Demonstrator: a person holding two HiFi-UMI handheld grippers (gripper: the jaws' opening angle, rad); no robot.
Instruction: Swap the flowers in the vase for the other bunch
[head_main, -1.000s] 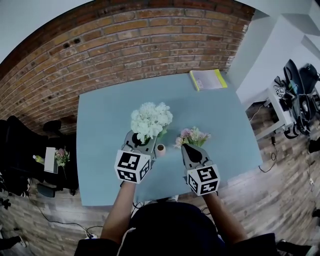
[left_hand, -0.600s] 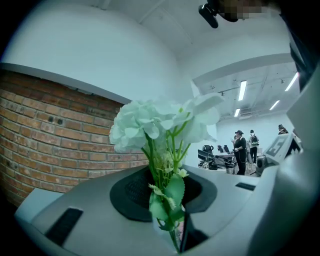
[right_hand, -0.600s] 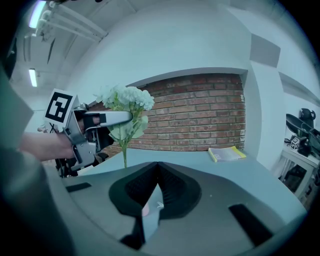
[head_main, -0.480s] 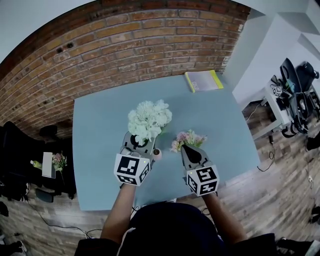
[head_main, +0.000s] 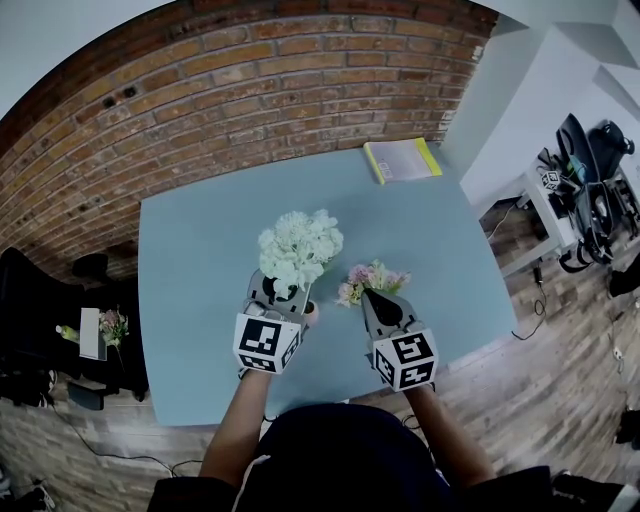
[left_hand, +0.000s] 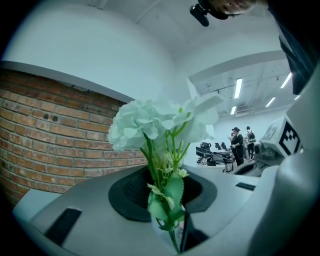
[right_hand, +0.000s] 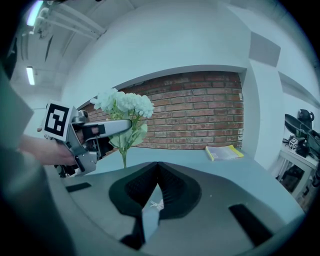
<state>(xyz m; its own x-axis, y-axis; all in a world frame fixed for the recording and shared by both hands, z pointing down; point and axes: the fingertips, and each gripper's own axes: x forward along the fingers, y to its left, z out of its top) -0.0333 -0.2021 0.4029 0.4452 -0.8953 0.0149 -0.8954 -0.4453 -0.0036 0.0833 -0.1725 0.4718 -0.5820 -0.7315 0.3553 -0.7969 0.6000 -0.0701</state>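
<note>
Flagging risks first: we judge the white bunch (head_main: 300, 245) top-heavy, and the left hand-held gripper (head_main: 283, 295) pinches only its thin stems, so it could swivel or slip if swung fast. The small vase (head_main: 311, 311) sits at 3 o'clock of that tip, very close, so a jaw or trailing stem could knock it over. The pink bunch (head_main: 372, 279) lies on the bench (head_main: 200, 250) at 12 o'clock of the right hand-held gripper (head_main: 378, 297); grabbing it too near the blooms would make the stems hard to aim into the narrow vase mouth. Left hand-held gripper: jaws a little apart, clenched on the green stems, blooms upright above them, bunch looks out of the vase. Right hand-held gripper: jaws fully together, only a tiny pale scrap at the seam in its own view; we can't tell if it touches the pink bunch
</note>
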